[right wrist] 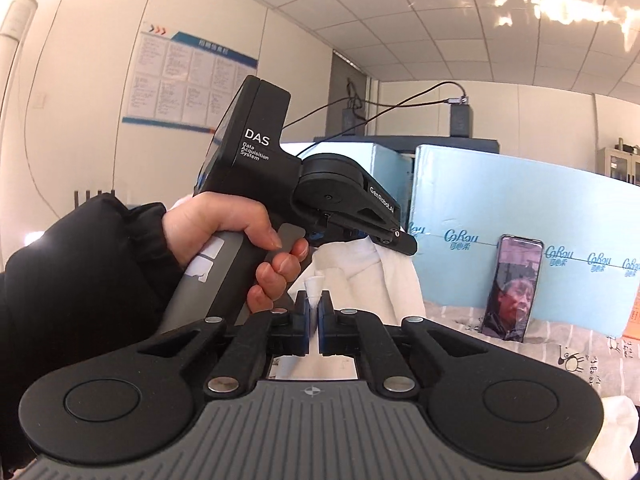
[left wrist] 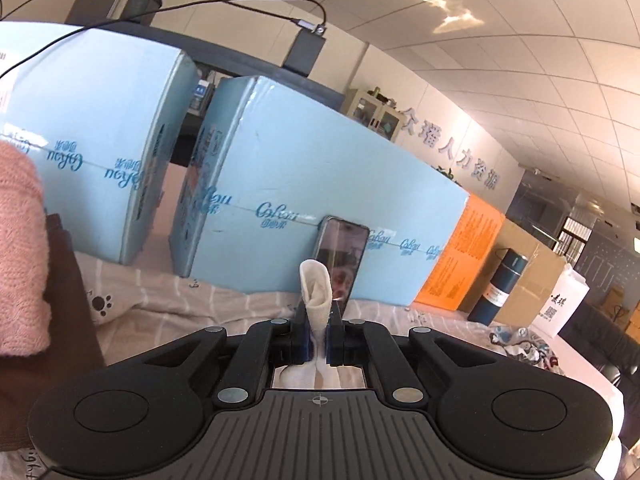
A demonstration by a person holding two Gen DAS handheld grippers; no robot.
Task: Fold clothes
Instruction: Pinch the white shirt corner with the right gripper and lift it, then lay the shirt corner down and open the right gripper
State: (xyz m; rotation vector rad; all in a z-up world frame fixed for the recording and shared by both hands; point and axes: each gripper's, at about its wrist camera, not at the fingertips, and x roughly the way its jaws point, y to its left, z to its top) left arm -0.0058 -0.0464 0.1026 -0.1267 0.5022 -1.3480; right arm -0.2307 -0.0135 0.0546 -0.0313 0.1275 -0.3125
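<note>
Left view only: pink knit cloth [left wrist: 20,256] far to the left of the left hand-held gripper [left wrist: 319,334]; dark blue flask [left wrist: 500,286] off to its right
Right view only: a hand [right wrist: 236,240] in a black sleeve [right wrist: 80,280] holding the left hand-held gripper's handle, just ahead-left of the right hand-held gripper [right wrist: 314,326]
Both views: phone [left wrist: 342,258] leaning on pale blue boxes [left wrist: 320,184], straight beyond the jaws
Left hand-held gripper: clamped on the white garment [left wrist: 316,288], a rolled tip poking above the jaws
Right hand-held gripper: together on a small pinch of the white garment
White garment: lifted off the printed bedsheet [left wrist: 160,296], hanging between both grippers, thick, soft, creased
</note>
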